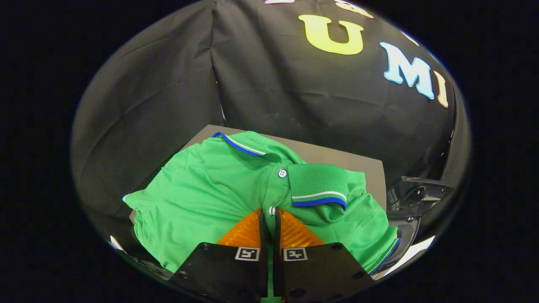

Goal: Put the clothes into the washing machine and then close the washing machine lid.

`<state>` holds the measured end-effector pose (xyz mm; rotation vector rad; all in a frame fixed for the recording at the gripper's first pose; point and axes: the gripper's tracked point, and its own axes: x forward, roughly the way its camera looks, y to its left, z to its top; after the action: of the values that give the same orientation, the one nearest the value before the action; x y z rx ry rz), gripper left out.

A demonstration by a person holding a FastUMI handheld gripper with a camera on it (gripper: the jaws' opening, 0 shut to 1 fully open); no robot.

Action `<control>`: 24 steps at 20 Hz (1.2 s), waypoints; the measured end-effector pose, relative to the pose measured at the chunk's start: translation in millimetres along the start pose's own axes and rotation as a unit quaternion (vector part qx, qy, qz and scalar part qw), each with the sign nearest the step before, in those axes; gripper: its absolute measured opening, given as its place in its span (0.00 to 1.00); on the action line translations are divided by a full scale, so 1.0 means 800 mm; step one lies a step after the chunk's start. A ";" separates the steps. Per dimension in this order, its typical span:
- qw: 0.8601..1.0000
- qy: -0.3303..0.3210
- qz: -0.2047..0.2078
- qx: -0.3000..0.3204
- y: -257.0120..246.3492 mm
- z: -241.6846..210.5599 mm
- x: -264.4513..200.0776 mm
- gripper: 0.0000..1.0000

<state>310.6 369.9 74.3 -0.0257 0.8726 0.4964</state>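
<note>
Black cloth wall (261,80) behind grey tabletop (353,162).

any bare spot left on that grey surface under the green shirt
One bare strip: the far corner of the grey surface, between the green polo shirt and the booth wall. Elsewhere the shirt covers it. The gripper fingers are nearly together, pinching the shirt's button placket.

Handheld gripper (269,216) with two ribbed fingers (246,233)

A black body with dark screws is seen behind the fingers; two small square black-and-white markers are set side by side at their base.
</note>
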 end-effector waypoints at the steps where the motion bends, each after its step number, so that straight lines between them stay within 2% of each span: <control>1: 1.000 0.005 0.009 0.014 0.000 0.001 0.001 0.02; 8: 0.998 -0.020 0.037 0.055 0.006 0.013 -0.015 0.01; 12: 0.995 -0.055 0.063 0.052 0.012 0.038 -0.048 0.01; 17: 0.984 -0.126 0.107 0.068 0.028 0.090 -0.111 0.01; 24: 0.980 -0.163 0.103 0.044 0.014 0.105 -0.168 0.01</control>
<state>294.9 343.3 230.4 0.2242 0.5761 0.6357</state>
